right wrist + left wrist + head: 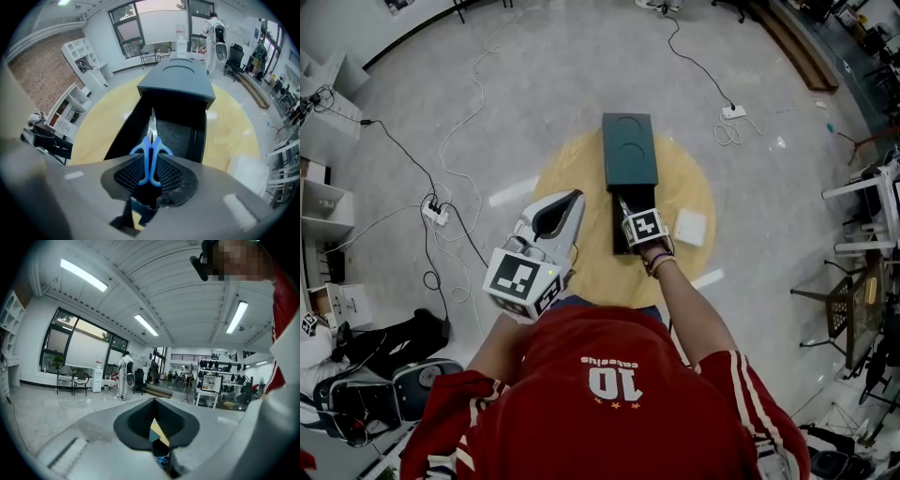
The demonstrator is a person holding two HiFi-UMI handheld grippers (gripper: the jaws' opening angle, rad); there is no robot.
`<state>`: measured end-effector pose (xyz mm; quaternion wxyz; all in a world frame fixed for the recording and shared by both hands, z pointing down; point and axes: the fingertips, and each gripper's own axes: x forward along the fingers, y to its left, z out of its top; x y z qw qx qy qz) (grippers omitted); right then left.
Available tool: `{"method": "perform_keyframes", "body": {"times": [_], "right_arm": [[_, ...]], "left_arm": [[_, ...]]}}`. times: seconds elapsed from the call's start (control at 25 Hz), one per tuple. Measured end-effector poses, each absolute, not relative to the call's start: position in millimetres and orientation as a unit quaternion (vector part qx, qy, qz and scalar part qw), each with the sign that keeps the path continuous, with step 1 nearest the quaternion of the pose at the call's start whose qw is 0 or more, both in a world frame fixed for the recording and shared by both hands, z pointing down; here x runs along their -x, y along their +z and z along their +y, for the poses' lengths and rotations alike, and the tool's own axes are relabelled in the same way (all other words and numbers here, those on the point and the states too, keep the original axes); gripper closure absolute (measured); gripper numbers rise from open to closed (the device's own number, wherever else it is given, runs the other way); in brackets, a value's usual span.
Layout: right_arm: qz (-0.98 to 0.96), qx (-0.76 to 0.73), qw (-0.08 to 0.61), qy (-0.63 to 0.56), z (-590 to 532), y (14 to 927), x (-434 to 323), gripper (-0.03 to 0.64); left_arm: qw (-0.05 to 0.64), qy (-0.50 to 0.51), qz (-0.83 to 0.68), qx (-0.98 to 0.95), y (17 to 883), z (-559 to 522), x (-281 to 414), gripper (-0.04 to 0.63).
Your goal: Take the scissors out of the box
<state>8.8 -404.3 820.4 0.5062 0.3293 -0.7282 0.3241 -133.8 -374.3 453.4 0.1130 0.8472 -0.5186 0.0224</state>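
The scissors (151, 145) have blue handles and steel blades that point away into the open black box (176, 136). My right gripper (151, 155) is shut on the handles, its pads pressing them from both sides. In the head view the right gripper (630, 217) points steeply down over the box (619, 242), and the thin blades of the scissors (623, 205) show just beyond it. The box's dark green sleeve (629, 150) lies behind the tray. My left gripper (576, 199) is held up beside the table, shut and holding nothing, and looks out across the room (153, 401).
The box rests on a round yellow table (567, 178). A white square pad (689, 227) lies to the right of the box. Cables and power strips (436, 212) run over the grey floor around the table. Shelves and racks stand at the room's edges.
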Motion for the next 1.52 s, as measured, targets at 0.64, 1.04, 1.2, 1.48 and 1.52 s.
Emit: {"method": "perform_keyframes", "body": {"times": [0.64, 1.04, 1.2, 1.48, 1.52], "right_arm": [[-0.751, -0.345, 0.471, 0.310, -396.6, 784.6, -28.3, 0.531], [-0.798, -0.366, 0.392, 0.275, -384.5, 727.0, -46.7, 0.531], [-0.825, -0.373, 0.343, 0.250, -387.7, 686.7, -47.1, 0.531], [-0.856, -0.390, 0.264, 0.210, -383.2, 611.9, -51.0, 0.532], [-0.860, -0.394, 0.252, 0.206, -383.1, 600.9, -51.4, 0.531]], "left_arm": [[0.113, 0.020, -0.509, -0.853, 448.8, -377.4, 127.0, 0.592], [0.106, 0.026, -0.517, -0.849, 448.3, -370.0, 117.3, 0.594], [0.102, 0.029, -0.519, -0.848, 443.5, -368.9, 113.9, 0.592], [0.089, 0.034, -0.523, -0.847, 433.1, -356.9, 102.9, 0.592], [0.088, 0.035, -0.523, -0.847, 431.8, -355.0, 101.2, 0.592]]}}
